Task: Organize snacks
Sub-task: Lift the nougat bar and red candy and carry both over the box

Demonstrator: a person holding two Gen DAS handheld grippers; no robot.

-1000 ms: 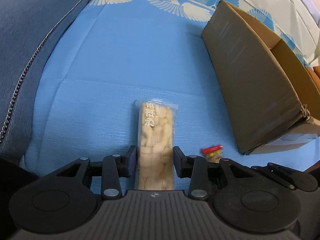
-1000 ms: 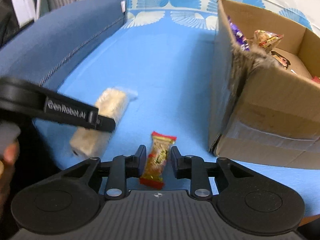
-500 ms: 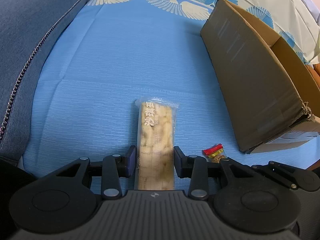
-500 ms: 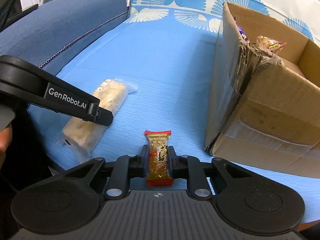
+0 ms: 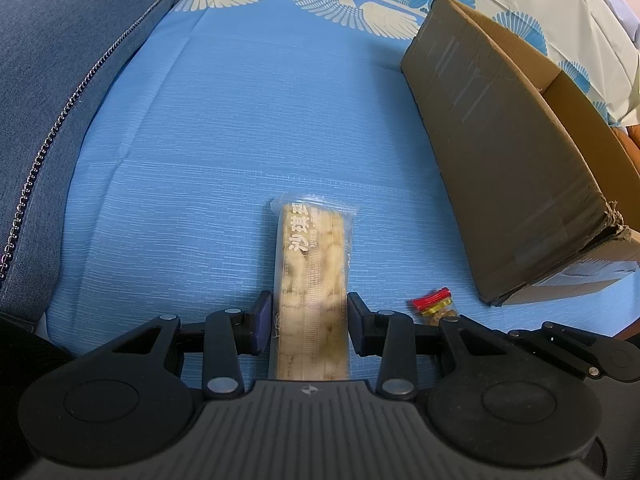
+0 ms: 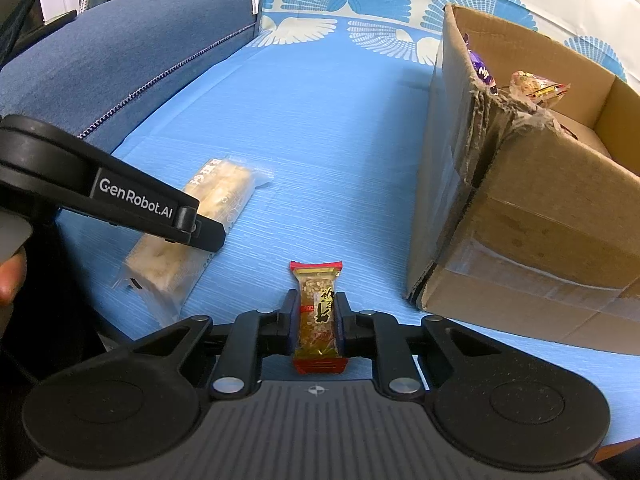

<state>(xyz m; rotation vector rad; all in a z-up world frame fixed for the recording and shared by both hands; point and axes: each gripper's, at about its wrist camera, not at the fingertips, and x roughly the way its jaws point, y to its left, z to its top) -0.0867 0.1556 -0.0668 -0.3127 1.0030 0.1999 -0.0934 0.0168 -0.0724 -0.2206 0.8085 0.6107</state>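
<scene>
Both grippers are at the pick-up step. The right gripper point(image 6: 318, 314), low centre of its view, has its jaws pressed against the sides of a small bar point(image 6: 318, 312), so it looks gripped. The left gripper point(image 5: 308, 320) straddles a long pack point(image 5: 312, 280) at lower centre, jaws apart and close to its sides; whether they touch it cannot be told. Next, likely, the left must squeeze, then both carry their snacks to the box point(image 6: 520, 216) at the right. The bar is gold with red ends; the pack is clear, showing pale puffed pieces. Both lie on the blue cloth point(image 5: 240, 140).
</scene>
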